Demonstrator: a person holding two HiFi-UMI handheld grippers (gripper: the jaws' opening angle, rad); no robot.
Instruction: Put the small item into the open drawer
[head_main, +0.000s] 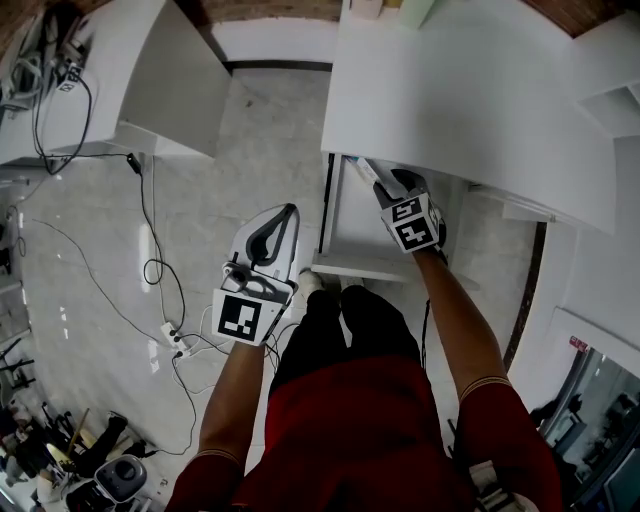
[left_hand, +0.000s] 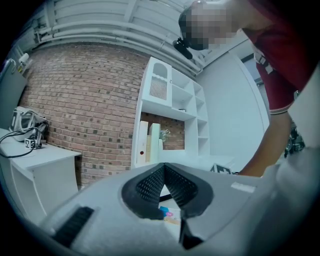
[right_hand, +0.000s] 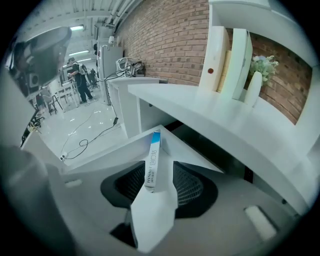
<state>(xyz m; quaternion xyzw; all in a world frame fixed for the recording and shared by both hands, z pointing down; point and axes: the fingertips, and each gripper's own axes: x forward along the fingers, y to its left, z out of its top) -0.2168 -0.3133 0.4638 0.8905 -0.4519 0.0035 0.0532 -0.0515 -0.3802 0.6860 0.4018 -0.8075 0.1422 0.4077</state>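
Right gripper (right_hand: 161, 159) angled down into white open drawer (head_main: 352, 267), jaws spread wide, pads clear of slim white carton with blue end (right_hand: 151, 165). Carton rests inside drawer between jaws, apparently let go. Left gripper (left_hand: 163, 175) closed, empty, held level aside, likely to keep drawer access free

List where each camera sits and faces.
Head view: on the head, steeply down onto the open white drawer; both arms, red shirt, left claw, right claw.
Left gripper view: on that claw, level toward the red brick wall; shut jaws, shirt.
Right gripper view: on that claw, down into the drawer; open jaws, slim white blue-ended box seen between.
Both gripper views share upright white binders.
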